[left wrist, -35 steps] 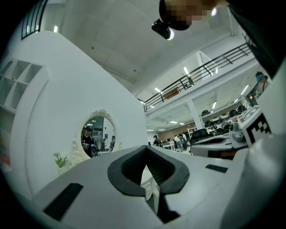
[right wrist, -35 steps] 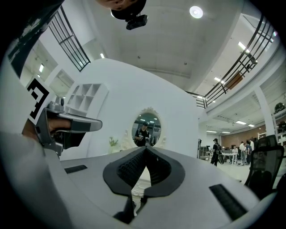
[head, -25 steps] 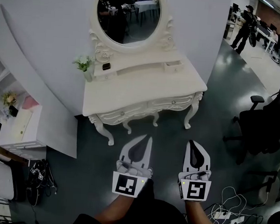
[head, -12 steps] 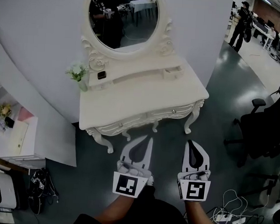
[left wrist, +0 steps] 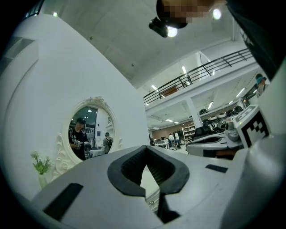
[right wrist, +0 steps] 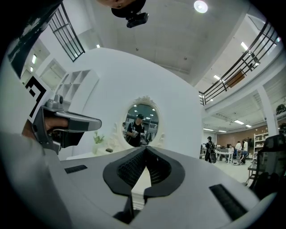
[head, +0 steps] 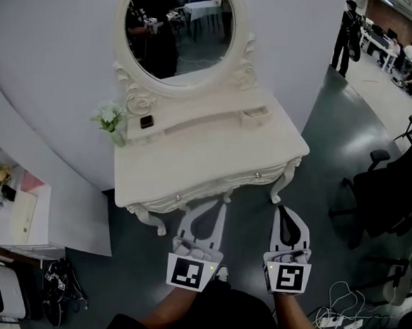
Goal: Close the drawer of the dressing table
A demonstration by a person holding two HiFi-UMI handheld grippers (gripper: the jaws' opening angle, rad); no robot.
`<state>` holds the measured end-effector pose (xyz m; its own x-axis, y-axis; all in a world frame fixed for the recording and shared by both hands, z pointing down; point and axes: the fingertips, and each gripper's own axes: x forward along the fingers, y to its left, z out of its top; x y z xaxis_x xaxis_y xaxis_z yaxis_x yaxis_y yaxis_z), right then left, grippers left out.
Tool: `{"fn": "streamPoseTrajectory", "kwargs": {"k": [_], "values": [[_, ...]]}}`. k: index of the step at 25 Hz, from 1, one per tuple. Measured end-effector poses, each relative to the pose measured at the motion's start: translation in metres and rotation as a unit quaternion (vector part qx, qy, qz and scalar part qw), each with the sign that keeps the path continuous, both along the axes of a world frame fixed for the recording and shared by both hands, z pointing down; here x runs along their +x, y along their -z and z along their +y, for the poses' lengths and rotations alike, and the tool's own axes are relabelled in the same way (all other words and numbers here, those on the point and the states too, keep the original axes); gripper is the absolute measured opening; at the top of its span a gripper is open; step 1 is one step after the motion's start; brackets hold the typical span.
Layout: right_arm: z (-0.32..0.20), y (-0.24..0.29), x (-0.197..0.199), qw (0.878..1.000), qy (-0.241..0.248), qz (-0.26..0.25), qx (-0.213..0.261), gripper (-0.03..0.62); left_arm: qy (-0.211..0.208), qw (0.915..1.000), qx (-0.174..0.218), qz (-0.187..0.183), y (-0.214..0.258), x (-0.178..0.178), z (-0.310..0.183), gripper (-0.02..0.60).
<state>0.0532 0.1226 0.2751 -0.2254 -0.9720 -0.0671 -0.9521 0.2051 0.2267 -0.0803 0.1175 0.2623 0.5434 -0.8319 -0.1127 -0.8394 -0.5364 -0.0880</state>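
The white dressing table (head: 207, 153) stands against the wall, with an oval mirror (head: 180, 25) on top. On its raised back shelf, a small drawer (head: 255, 115) at the right sticks out a little. Two knobs show on the front apron drawers (head: 258, 175). My left gripper (head: 221, 204) is shut and empty, its tips just short of the table's front edge. The right gripper (head: 280, 209) is also shut and empty, beside the right front leg. In the left gripper view the jaws (left wrist: 146, 147) meet, with the mirror (left wrist: 89, 129) beyond. The right gripper view shows shut jaws (right wrist: 145, 149).
A vase of flowers (head: 110, 122) and a small dark object (head: 146, 122) sit on the shelf's left end. A black office chair (head: 387, 187) stands at the right, cables (head: 344, 303) lie on the floor, and a white shelf unit (head: 19, 217) is at the left.
Both grippers have moved forward together toward the dressing table, which now sits nearer and lower in the head view. Both stay shut.
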Motion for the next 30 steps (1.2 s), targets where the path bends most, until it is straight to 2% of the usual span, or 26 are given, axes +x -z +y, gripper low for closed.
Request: {"fn": "streamPoseTrajectory", "kwargs": {"k": [10, 30], "values": [[-0.028, -0.009, -0.006, 1.0, -0.01, 0.006, -0.009, -0.002, -0.004, 0.9999, -0.009, 0.007, -0.006, -0.013, -0.036, 0.002], [-0.137, -0.015, 0.037, 1.0, 0.01, 0.007, -0.012, -0.002, 0.011, 0.9999, -0.013, 0.003, -0.011, 0.03, -0.138, 0.003]]}}
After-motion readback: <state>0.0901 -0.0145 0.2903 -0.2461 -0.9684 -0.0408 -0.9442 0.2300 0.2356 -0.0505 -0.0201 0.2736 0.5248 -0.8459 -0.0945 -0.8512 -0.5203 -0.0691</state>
